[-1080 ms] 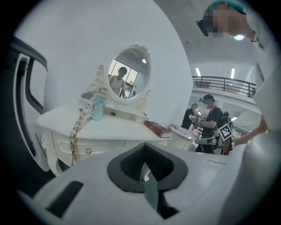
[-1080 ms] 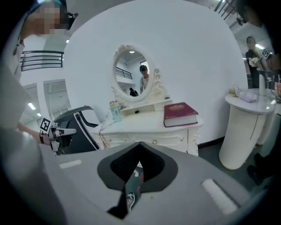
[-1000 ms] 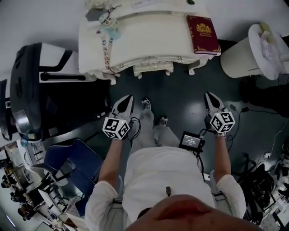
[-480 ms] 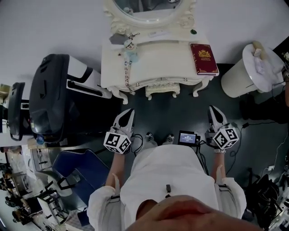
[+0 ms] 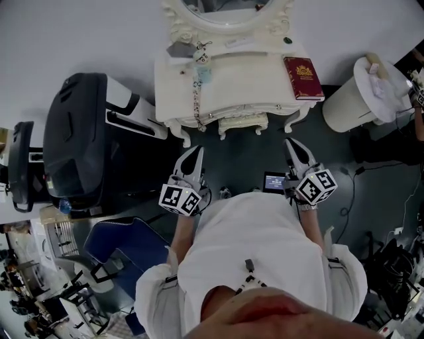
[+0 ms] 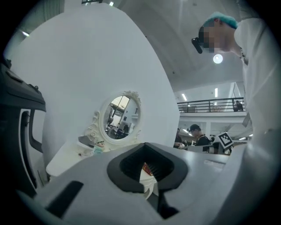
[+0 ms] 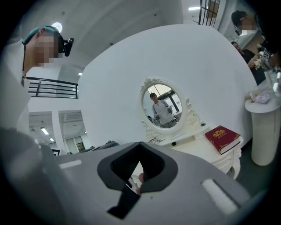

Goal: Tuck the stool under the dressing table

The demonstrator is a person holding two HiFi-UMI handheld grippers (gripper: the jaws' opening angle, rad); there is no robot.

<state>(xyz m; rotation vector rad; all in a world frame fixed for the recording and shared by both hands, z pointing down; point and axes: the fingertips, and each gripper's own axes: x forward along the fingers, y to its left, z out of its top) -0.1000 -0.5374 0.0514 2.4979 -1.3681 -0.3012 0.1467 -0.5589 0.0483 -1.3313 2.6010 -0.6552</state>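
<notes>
The white ornate dressing table (image 5: 238, 79) stands against the wall with its oval mirror (image 5: 225, 10) at the top of the head view. A cream stool (image 5: 243, 122) shows only as a carved edge under the table's front, between its legs. My left gripper (image 5: 197, 152) and right gripper (image 5: 291, 143) hover in front of the table, apart from it, both shut and holding nothing. In the left gripper view the left gripper (image 6: 148, 176) points level at the mirror (image 6: 120, 116). The right gripper (image 7: 138, 172) faces the table (image 7: 210, 151) too.
A red book (image 5: 303, 69) lies on the table's right end, and a small toy on a beaded strap (image 5: 199, 63) on its left. A large black machine (image 5: 79, 139) stands left of the table, a white round pedestal (image 5: 358, 93) right. A blue chair (image 5: 126, 248) is behind left.
Both grippers have risen and stayed shut. The right one moved inward to the left. The table now looks smaller and its mirror has come into the head view.
</notes>
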